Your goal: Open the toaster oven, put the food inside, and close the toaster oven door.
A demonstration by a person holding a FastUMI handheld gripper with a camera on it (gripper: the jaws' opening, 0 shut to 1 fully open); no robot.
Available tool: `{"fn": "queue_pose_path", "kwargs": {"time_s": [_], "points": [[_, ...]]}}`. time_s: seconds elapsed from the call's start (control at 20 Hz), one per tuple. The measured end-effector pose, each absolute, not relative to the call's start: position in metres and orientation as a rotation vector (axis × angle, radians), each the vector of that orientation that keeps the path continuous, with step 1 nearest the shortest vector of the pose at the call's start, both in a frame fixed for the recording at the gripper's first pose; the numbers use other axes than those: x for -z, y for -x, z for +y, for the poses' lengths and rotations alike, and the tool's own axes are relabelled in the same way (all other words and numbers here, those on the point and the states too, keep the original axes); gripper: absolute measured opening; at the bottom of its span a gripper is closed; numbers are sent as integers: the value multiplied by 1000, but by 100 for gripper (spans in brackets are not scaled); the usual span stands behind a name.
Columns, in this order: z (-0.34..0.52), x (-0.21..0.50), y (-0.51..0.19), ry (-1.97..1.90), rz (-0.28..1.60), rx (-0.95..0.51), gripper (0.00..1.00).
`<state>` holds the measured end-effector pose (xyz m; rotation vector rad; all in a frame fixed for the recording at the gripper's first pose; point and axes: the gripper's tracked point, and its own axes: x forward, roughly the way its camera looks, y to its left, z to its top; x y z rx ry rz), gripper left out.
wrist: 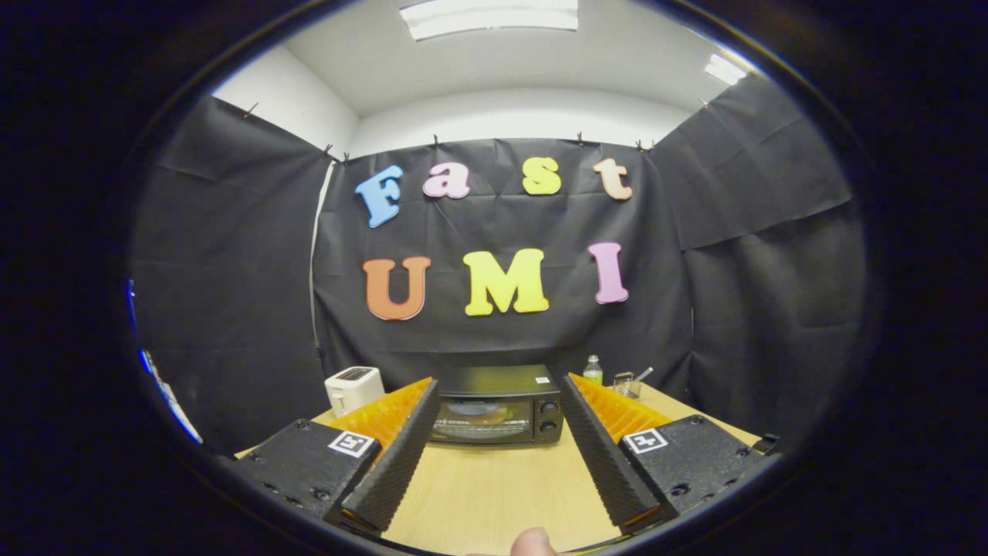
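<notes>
Hand-held gripper (500, 386) gapes before closed toaster oven (498, 407).

A table (494, 486) runs forward from the camera to the booth's back wall. The gripper (498, 390) reaches out over the table's near part, its two fingers (401, 455) spread wide apart with bare tabletop between them. Beyond the fingertips, framed in the gap between them, an oven (498, 405) sits toward the far end of the table, its door facing the camera and closed, its knobs (549, 415) on the right side of its front. A toaster (354, 388) stands left of the oven, apart from it. Right of the oven, near the back wall, stand a bottle (593, 370) and, just right of that, a small basket (625, 384). A fingertip (532, 542) shows at the table's near edge.
</notes>
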<state>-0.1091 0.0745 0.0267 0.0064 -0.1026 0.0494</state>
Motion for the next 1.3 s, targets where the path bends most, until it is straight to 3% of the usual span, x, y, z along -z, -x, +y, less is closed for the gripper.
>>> {"fn": "queue_pose_path", "kwargs": {"time_s": [1.3], "points": [[78,3,92,26,-102,-21,100]]}}
